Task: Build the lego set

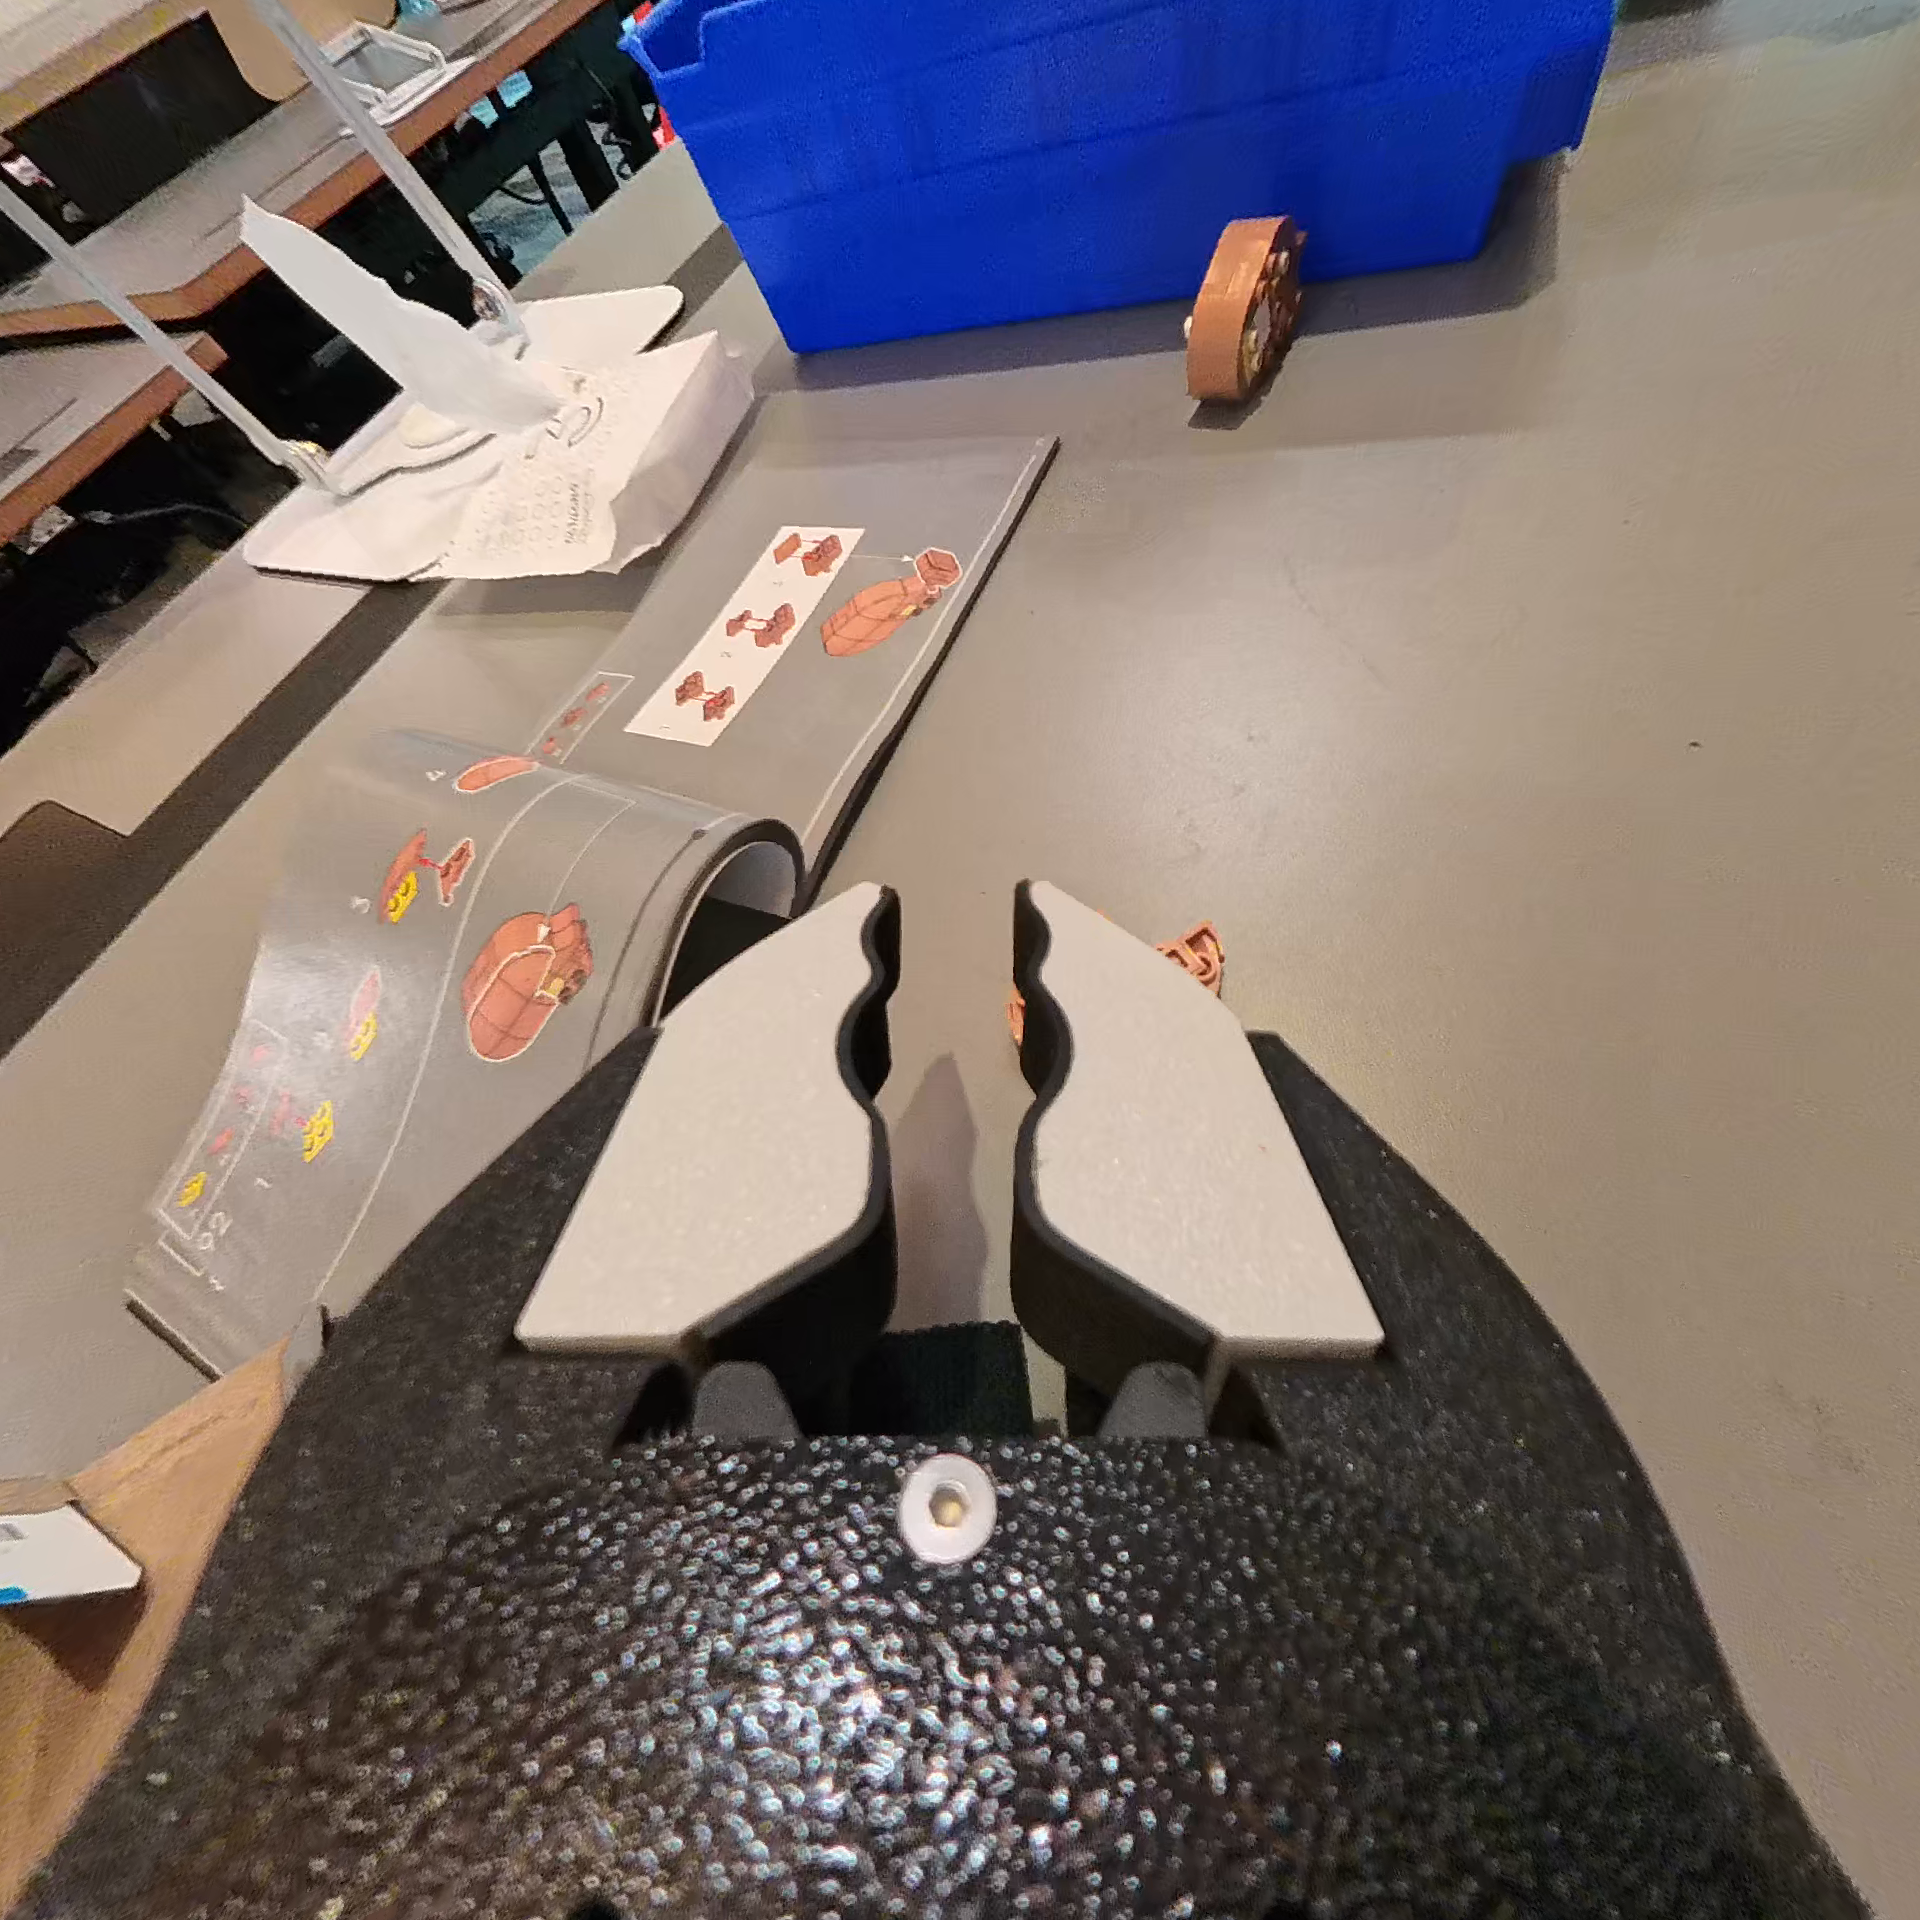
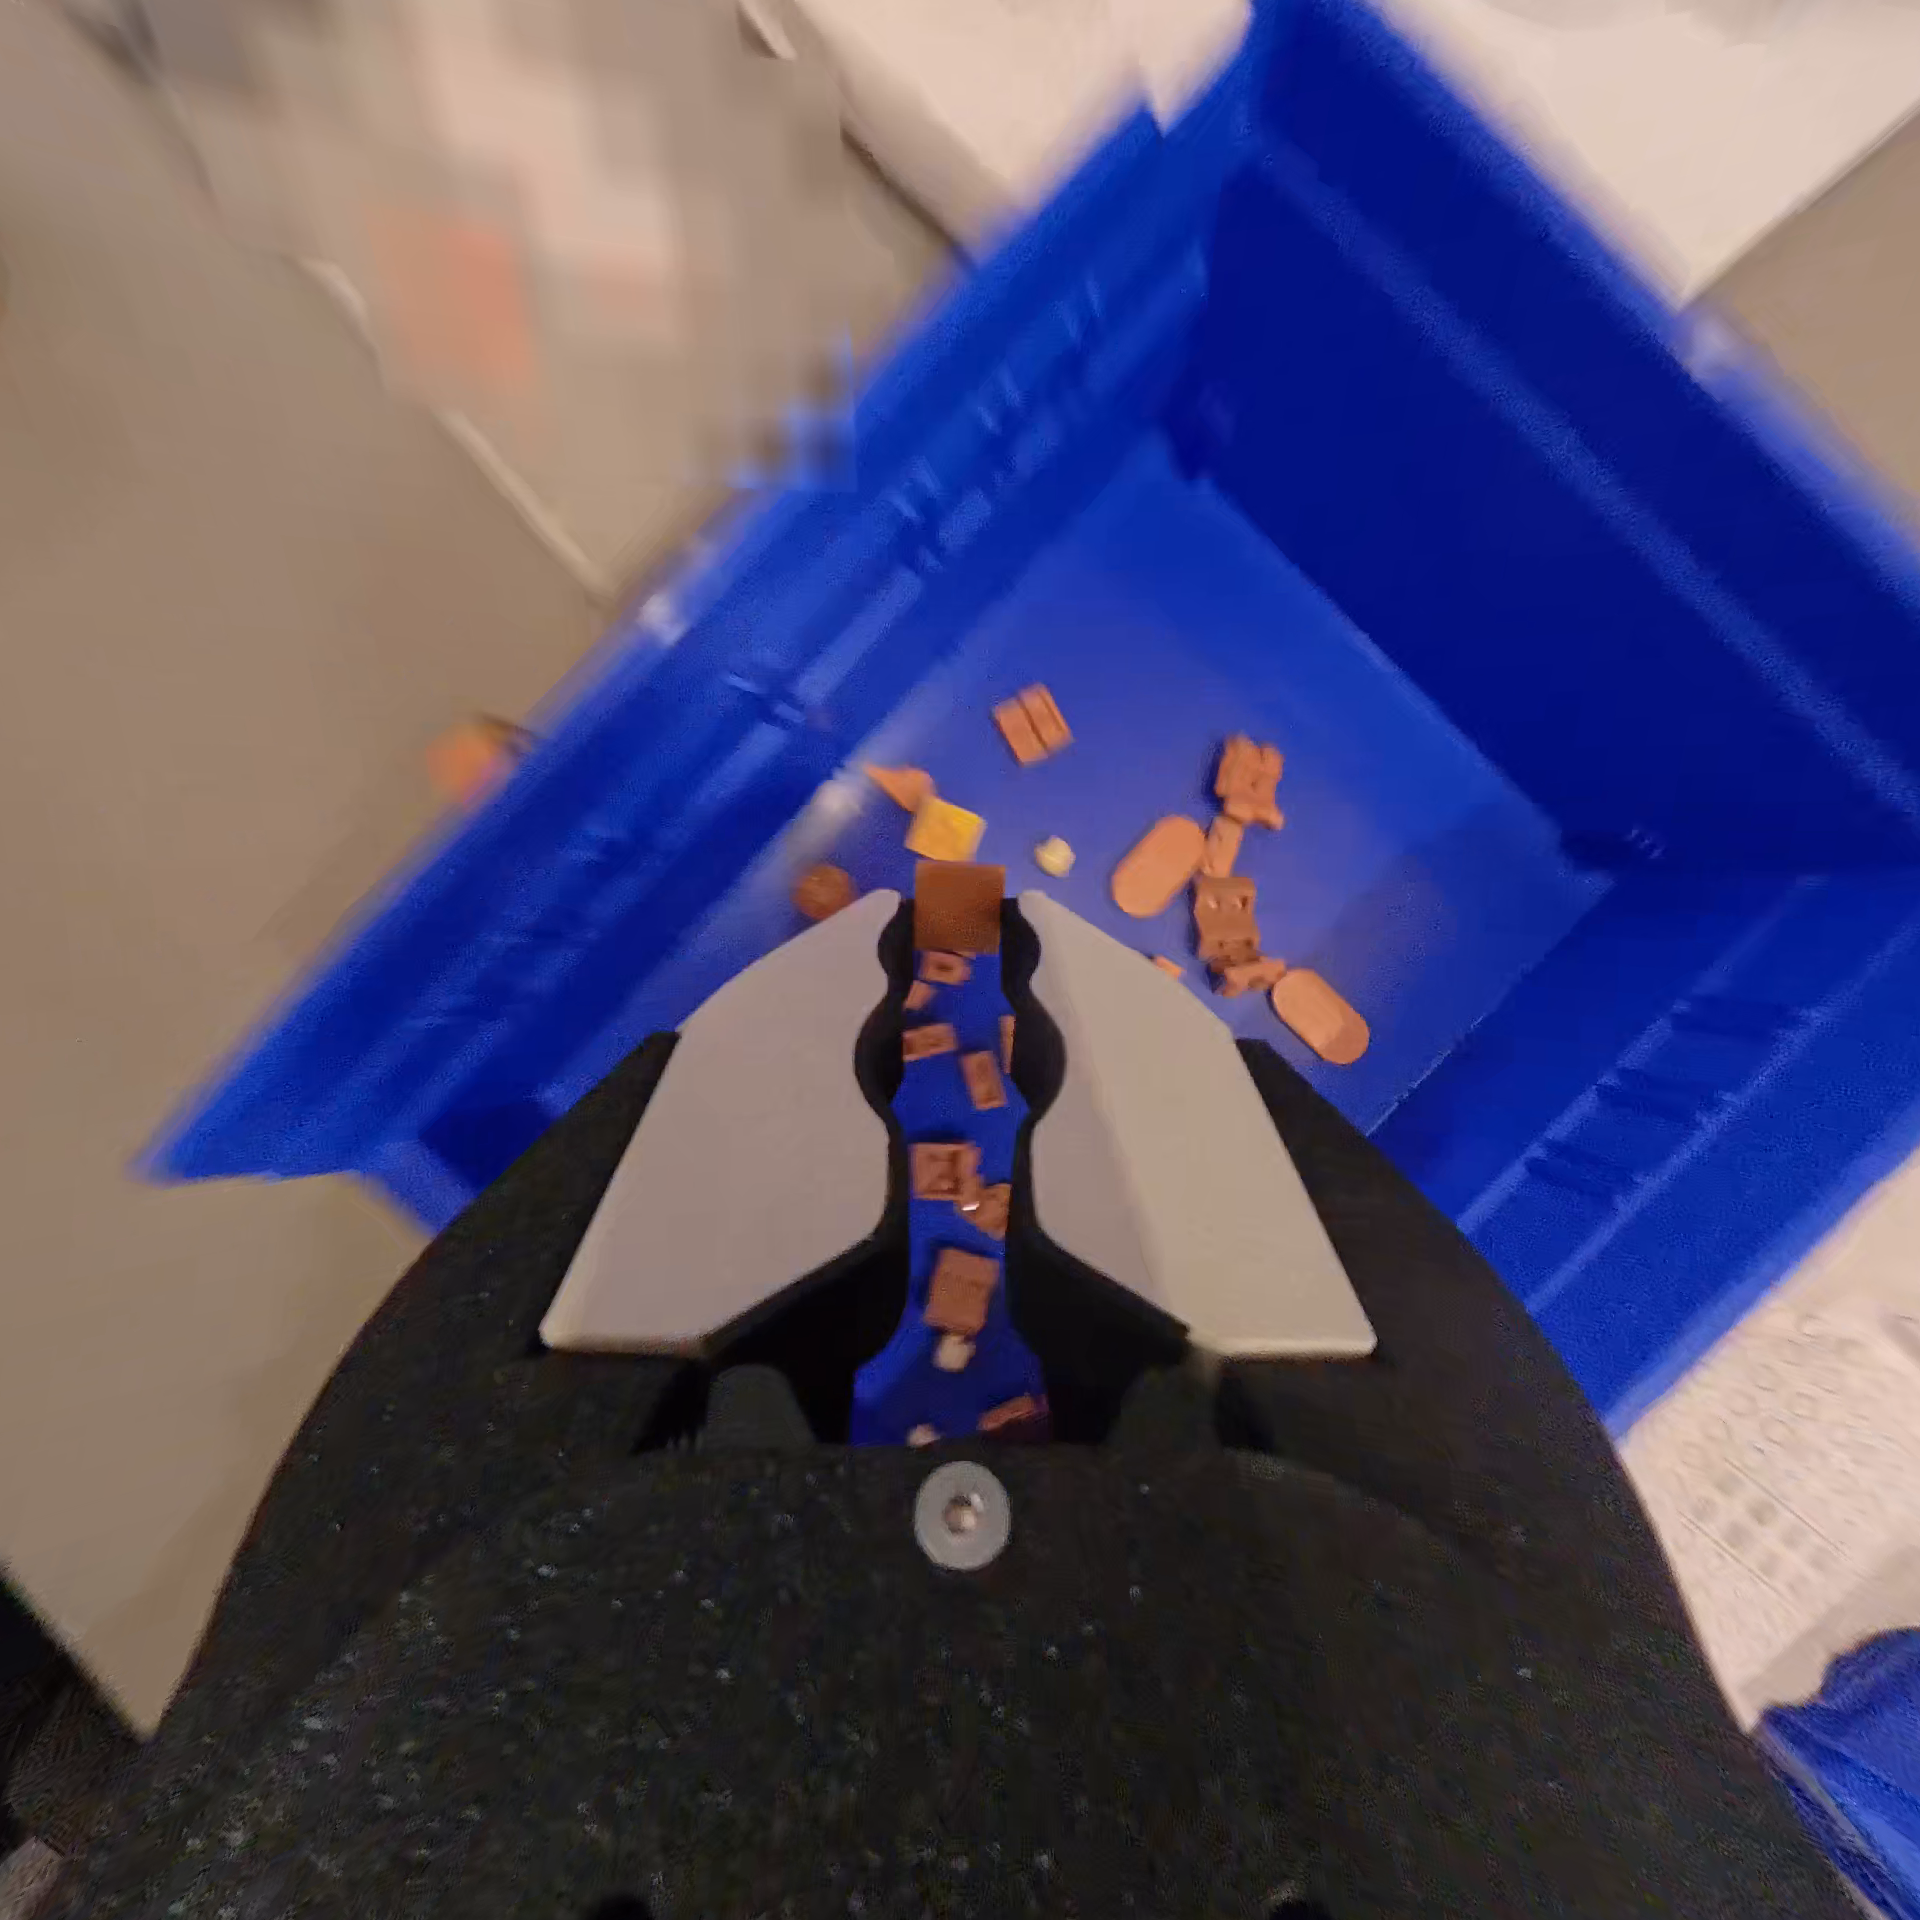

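Right wrist view: the right hand-held gripper [image 2: 958,914] pinches a small brown brick [image 2: 958,910] at its fingertips, above the blue bin [image 2: 1558,582] of loose bricks. The left hand-held gripper [image 1: 956,904] hangs open and empty over the tabletop [image 1: 1455,727], near an instruction booklet [image 1: 582,831].

A small orange piece [image 1: 1195,961] is largely hidden behind the right finger of the left claw [image 1: 956,914], so its shape cannot be told. The blue bin [image 1: 1091,156] is cut off by the top edge of the left wrist view, and a brown cardboard box [image 1: 94,1538] by the left edge. In the right wrist view, the table [image 2: 208,520] and a pale orange patch [image 2: 457,301] are smeared by blur. Several brown pieces [image 2: 956,1288] on the bin floor are glimpsed only between the fingers.
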Action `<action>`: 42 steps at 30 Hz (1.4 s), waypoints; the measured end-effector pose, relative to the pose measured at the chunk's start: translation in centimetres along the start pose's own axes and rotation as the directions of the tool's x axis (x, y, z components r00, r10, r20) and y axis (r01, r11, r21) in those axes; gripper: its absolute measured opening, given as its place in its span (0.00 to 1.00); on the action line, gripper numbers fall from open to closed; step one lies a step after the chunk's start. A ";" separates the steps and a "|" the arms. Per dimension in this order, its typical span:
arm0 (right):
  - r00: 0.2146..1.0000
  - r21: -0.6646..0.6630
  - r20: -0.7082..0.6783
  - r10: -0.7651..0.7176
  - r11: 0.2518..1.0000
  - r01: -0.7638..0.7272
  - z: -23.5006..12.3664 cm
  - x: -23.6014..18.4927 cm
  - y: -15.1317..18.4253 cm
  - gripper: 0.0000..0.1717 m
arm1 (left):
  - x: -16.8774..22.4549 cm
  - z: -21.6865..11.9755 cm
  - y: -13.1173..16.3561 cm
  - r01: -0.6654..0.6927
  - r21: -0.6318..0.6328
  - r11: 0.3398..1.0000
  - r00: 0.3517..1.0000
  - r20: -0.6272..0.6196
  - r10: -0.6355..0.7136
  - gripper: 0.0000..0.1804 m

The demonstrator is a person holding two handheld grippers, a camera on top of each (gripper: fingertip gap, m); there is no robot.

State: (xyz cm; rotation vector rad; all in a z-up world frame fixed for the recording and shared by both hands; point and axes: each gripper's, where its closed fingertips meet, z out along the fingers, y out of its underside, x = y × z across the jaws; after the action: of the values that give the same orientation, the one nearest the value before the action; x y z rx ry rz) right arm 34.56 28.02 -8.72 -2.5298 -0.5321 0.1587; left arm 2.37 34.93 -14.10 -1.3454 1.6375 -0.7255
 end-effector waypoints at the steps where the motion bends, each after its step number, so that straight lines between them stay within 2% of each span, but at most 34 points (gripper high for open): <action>1: 1.000 0.051 0.007 -0.029 0.998 0.029 -2.1 -1.7 -1.4 0.09 | -0.1 0.0 0.0 0.004 0.004 1.000 1.000 0.003 -0.004 0.11; 3: 0.991 0.114 0.023 -0.131 0.985 0.128 -5.3 -6.3 -4.1 0.09 | -0.3 0.0 0.0 0.017 0.001 1.000 1.000 0.013 -0.017 0.10; 5: 0.972 0.141 0.068 -0.224 0.967 0.213 -5.8 -11.7 -5.9 0.09 | -0.6 0.1 0.1 0.039 -0.010 0.999 0.999 0.026 -0.039 0.10; 7: 0.944 0.120 0.142 -0.299 0.952 0.283 -3.5 -17.0 -6.1 0.09 | -0.7 0.2 0.2 0.058 -0.017 0.998 0.998 0.033 -0.057 0.10; 11: 0.896 0.041 0.286 -0.340 0.938 0.343 4.4 -24.5 -3.4 0.09 | -0.7 0.0 0.1 0.065 -0.011 0.998 0.997 0.051 -0.064 0.09; 13: 0.885 -0.002 0.304 -0.352 0.929 0.370 7.7 -26.0 -1.8 0.09 | -0.6 -0.1 0.0 0.054 -0.007 0.998 0.997 0.062 -0.054 0.09; 15: 0.885 -0.012 0.307 -0.351 0.928 0.372 9.4 -26.8 -1.3 0.09 | -0.6 -0.2 0.0 0.045 -0.005 0.999 0.997 0.070 -0.044 0.09; 24: 0.898 -0.026 0.300 -0.323 0.938 0.346 10.7 -26.7 0.5 0.12 | -0.4 -0.1 0.1 0.055 -0.014 0.998 0.997 0.047 -0.054 0.09; 27: 0.902 0.023 0.292 -0.317 0.945 0.325 9.2 -26.3 0.0 0.16 | -0.4 -0.1 0.1 0.058 -0.009 0.998 0.997 0.047 -0.058 0.09; 30: 0.912 0.134 0.275 -0.303 0.952 0.276 4.4 -24.8 -1.8 0.17 | -0.6 -0.2 0.0 0.066 -0.001 0.998 0.997 0.049 -0.066 0.09; 32: 0.944 0.223 0.174 -0.281 0.945 0.240 -0.3 -21.1 -3.5 0.16 | -0.7 -0.3 -0.1 0.076 0.006 0.997 0.996 0.050 -0.076 0.09; 34: 0.972 0.253 0.007 -0.235 0.941 0.226 -5.0 -15.2 -3.9 0.15 | -0.8 -0.3 0.0 0.082 0.008 0.997 0.995 0.052 -0.083 0.09; 36: 0.959 0.153 -0.184 -0.214 0.958 0.243 -8.4 -8.1 -2.0 0.14 | -0.9 -0.3 0.0 0.088 0.004 0.996 0.995 0.049 -0.088 0.09; 38: 0.900 -0.046 -0.339 -0.273 0.961 0.274 -10.0 -1.4 1.2 0.11 | -1.0 -0.2 0.1 0.094 -0.003 0.996 0.995 0.044 -0.094 0.09; 40: 0.871 -0.266 -0.300 -0.390 0.911 0.316 -9.5 2.2 4.9 0.11 | -1.0 0.0 0.2 0.090 -0.010 0.996 0.995 0.045 -0.089 0.09; 42: 0.839 -0.423 -0.175 -0.516 0.809 0.409 -7.6 3.5 7.6 0.11 | -1.1 0.2 0.3 0.086 -0.021 0.996 0.995 0.048 -0.085 0.09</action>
State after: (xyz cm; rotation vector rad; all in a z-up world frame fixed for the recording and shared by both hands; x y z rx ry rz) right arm 42.03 19.81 -6.37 -2.6113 -1.1362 -0.5315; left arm 2.47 36.10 -14.14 -1.4456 1.5636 -0.7222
